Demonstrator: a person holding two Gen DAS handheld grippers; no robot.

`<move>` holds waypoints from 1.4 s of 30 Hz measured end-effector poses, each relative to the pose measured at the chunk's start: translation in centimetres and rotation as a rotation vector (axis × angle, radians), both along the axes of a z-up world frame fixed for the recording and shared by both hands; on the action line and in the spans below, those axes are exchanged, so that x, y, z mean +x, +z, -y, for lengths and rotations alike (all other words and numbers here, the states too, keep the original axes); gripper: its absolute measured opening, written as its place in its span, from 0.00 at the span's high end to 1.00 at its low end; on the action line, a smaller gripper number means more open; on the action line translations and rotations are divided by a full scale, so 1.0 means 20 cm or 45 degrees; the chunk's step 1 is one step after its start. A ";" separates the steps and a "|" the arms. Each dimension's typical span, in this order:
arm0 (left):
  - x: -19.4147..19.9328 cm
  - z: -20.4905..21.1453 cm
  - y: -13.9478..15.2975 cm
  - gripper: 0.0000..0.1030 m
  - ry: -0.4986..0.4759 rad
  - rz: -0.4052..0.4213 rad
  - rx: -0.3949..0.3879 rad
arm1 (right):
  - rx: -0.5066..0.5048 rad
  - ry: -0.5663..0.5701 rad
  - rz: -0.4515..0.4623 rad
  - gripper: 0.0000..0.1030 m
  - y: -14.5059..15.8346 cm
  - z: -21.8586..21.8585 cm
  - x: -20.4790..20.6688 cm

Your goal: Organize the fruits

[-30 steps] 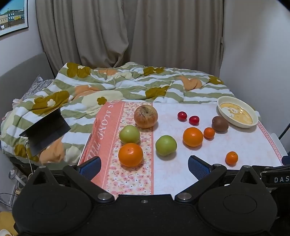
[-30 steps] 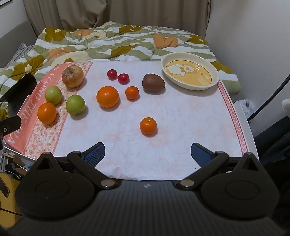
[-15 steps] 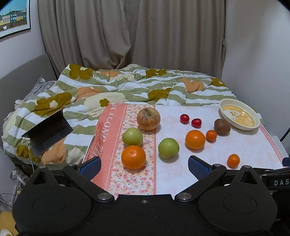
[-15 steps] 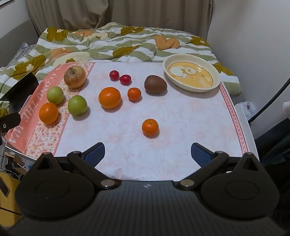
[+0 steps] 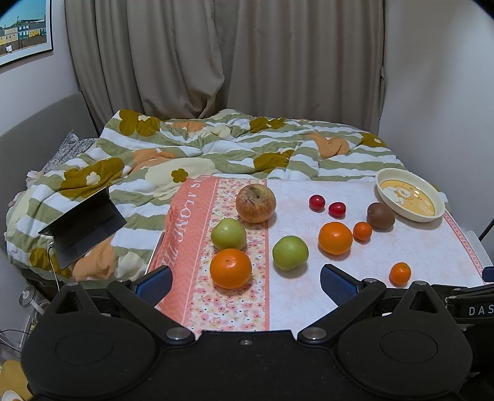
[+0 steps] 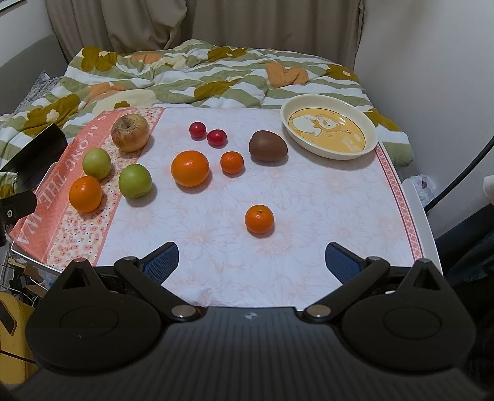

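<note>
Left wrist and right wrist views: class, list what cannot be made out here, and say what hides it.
- Framed street picture, left wrist view: cut off by the frame's left edge.
- Dark open laptop, right wrist view: mostly cut off at the left edge.
- Small lettering on the cream cartoon-print plate: too small to read in either view.
- White table's near edge: hidden behind both black gripper bodies.

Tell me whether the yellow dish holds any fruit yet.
Empty. The yellow dish shows only its printed cartoon; the kiwi and all other fruit sit on the tablecloth outside it.

Both wrist views overlook the table [image 5: 432, 246]
</note>
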State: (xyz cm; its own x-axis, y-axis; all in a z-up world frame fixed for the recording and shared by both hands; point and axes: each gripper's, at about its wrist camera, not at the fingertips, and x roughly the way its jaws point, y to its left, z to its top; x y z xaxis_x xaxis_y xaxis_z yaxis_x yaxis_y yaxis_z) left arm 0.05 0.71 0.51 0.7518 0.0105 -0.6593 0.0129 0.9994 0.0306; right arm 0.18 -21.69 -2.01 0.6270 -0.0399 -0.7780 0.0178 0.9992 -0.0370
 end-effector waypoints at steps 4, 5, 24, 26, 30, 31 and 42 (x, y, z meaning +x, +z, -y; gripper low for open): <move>0.00 0.00 0.00 0.00 0.000 0.000 0.002 | -0.001 0.003 0.000 0.00 -0.01 0.00 0.00; 0.00 0.00 0.00 0.00 0.001 0.000 0.001 | -0.001 0.003 0.000 0.00 -0.01 0.00 0.00; 0.01 0.00 0.00 0.00 0.000 0.002 0.002 | 0.002 -0.001 0.002 0.00 0.00 0.00 -0.01; 0.01 0.00 0.00 0.00 -0.001 0.003 0.002 | 0.003 -0.002 0.002 0.00 0.00 0.00 -0.01; 0.01 0.00 0.00 0.00 -0.003 0.003 0.002 | 0.004 -0.002 0.003 0.00 0.00 0.00 -0.01; 0.01 0.00 0.00 0.00 -0.003 0.002 0.002 | 0.003 0.000 0.003 0.00 0.00 0.00 -0.01; 0.03 -0.01 0.00 0.00 -0.009 0.001 -0.001 | 0.014 -0.006 0.004 0.00 0.00 0.00 -0.01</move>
State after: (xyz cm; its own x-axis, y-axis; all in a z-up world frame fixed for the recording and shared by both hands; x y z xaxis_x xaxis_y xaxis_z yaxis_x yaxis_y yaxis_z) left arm 0.59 0.97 0.60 0.7522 0.0043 -0.6590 0.0202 0.9994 0.0296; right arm -0.08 -21.67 -1.92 0.6291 -0.0343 -0.7765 0.0225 0.9994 -0.0259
